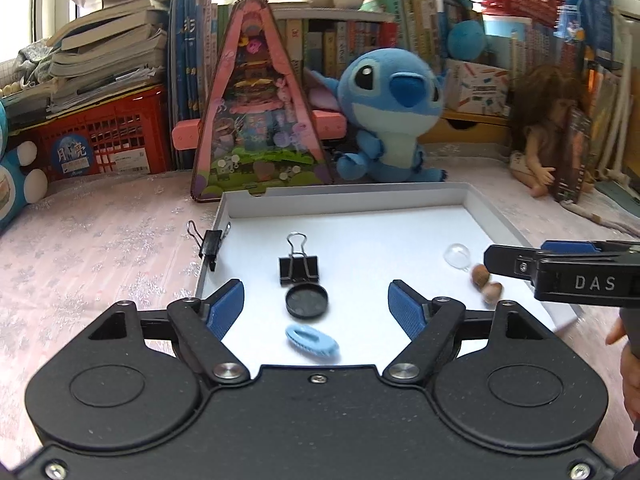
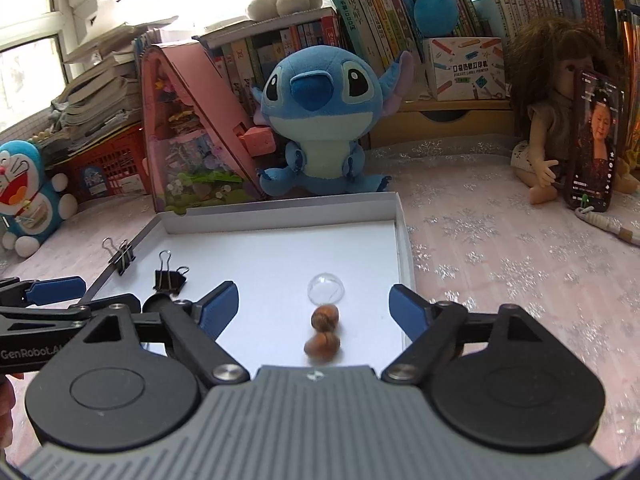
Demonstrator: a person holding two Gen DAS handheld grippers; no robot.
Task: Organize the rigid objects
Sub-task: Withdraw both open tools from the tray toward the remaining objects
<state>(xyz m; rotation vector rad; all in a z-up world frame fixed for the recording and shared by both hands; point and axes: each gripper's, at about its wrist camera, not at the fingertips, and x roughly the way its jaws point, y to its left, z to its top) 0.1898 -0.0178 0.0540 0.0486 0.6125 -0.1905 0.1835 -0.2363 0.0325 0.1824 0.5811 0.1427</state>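
Small hard items are lying sorted in the white tray (image 1: 472, 200): clip (image 1: 299, 267), black lid (image 1: 306, 300), blue piece (image 1: 313, 341) together, nuts (image 2: 324, 334) apart; both grippers, left (image 1: 316, 304) and right (image 2: 314, 306), are hovering spread, empty.

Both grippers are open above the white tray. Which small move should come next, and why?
Probably the left gripper should go for the binder clip on the tray rim, the only piece not inside. It is open and holds nothing.
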